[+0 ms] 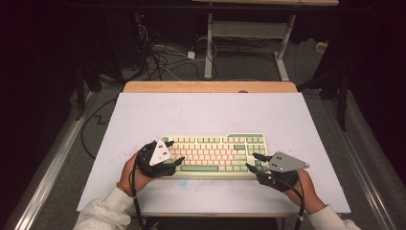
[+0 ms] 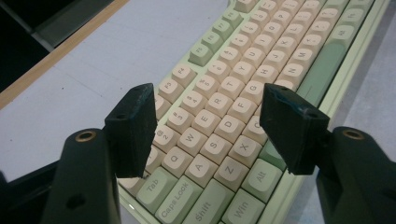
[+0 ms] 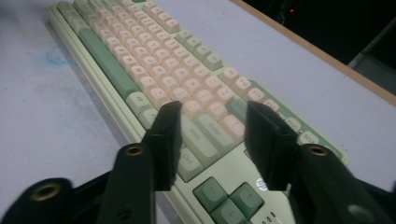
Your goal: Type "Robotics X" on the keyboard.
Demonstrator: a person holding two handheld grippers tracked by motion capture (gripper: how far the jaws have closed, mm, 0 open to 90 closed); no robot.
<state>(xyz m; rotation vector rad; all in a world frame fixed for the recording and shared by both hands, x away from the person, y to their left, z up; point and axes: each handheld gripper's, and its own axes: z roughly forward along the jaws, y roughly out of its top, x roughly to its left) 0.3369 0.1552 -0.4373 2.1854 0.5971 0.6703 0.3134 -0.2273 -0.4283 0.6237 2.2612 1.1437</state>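
Matte green-and-cream plastic — one rectangular keyboard (image 1: 215,155) lies near the front of the white tabletop (image 1: 201,112). Two black grippers hover over its ends: left gripper (image 1: 179,152) and right gripper (image 1: 250,161) both parted, gripping nothing.

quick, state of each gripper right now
left gripper: open, holding nothing, over the left end of the green and cream keyboard.
right gripper: open, holding nothing, over its right end.
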